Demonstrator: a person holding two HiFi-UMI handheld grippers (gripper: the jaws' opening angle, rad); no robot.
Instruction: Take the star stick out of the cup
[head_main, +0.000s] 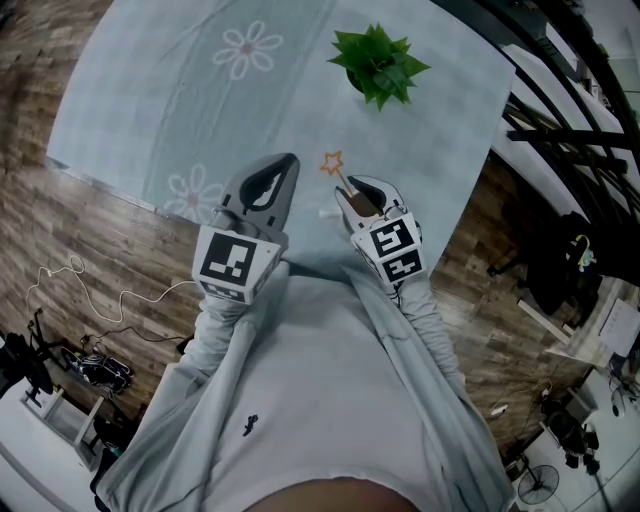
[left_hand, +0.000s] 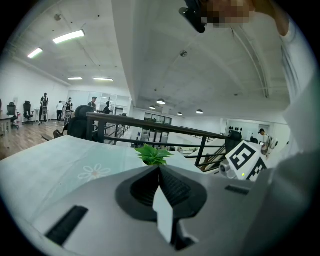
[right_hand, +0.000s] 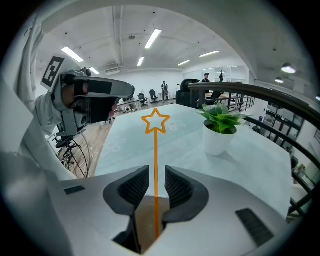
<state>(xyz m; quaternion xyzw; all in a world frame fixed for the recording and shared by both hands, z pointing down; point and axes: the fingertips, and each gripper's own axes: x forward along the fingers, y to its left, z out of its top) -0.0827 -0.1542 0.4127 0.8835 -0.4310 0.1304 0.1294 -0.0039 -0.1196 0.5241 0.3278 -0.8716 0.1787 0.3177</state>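
An orange star stick stands upright between the fingers of my right gripper, with a thin gap on each side, so the jaws are open around it. Its star pokes out beyond the fingertips of the right gripper. A brown cup shows low between the jaws, mostly hidden by the gripper body. My left gripper hovers just left of it over the table, and its left gripper jaws are shut on nothing.
A small green plant in a white pot stands on the pale flower-print tablecloth beyond the right gripper, also the plant. The table's near edge runs under both grippers. A black railing lies right of the table.
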